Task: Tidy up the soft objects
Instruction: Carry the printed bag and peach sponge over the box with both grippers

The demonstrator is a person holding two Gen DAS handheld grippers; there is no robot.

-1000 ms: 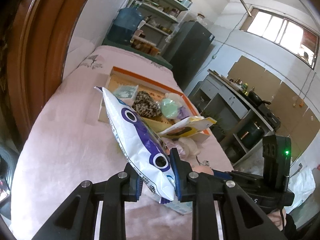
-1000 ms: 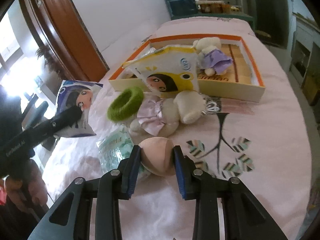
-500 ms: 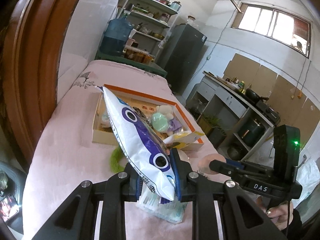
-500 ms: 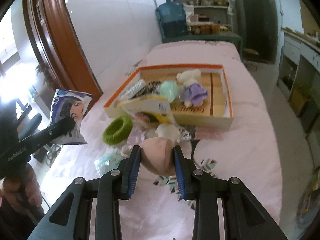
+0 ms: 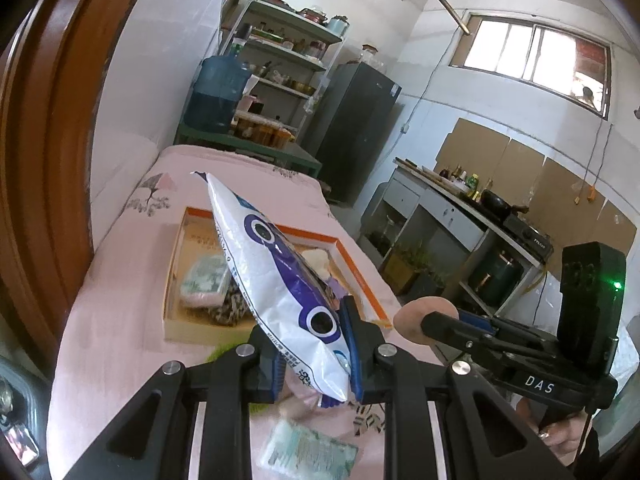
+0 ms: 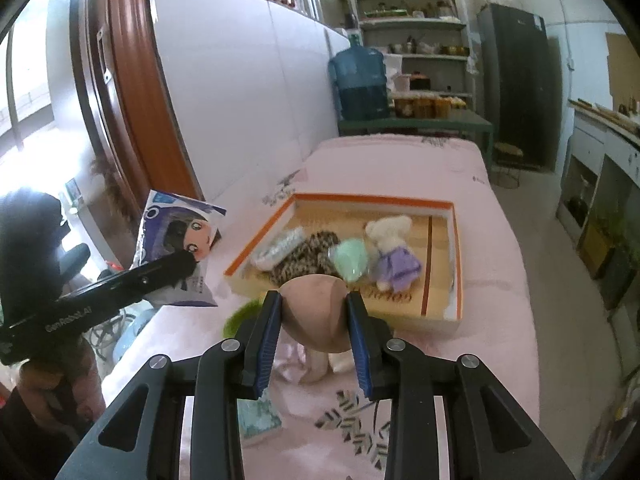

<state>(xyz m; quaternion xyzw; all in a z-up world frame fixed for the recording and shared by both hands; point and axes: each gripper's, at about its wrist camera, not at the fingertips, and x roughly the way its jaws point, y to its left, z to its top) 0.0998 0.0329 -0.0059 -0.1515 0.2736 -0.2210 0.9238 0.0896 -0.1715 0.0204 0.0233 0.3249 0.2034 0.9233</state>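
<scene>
Inside orange-rimmed box [image 6: 456, 264]: plush bear [image 6: 390, 250], mint pouch [image 6: 352, 258], leopard-print pouch [image 6: 308, 260].

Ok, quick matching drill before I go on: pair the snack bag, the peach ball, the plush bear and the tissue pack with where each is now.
1 snack bag
2 peach ball
3 plush bear
4 tissue pack

A inside the orange-rimmed box
B in the right gripper
C on the pink cloth
D in the left gripper

1-D, 2-B, 3-A, 4-C
</scene>
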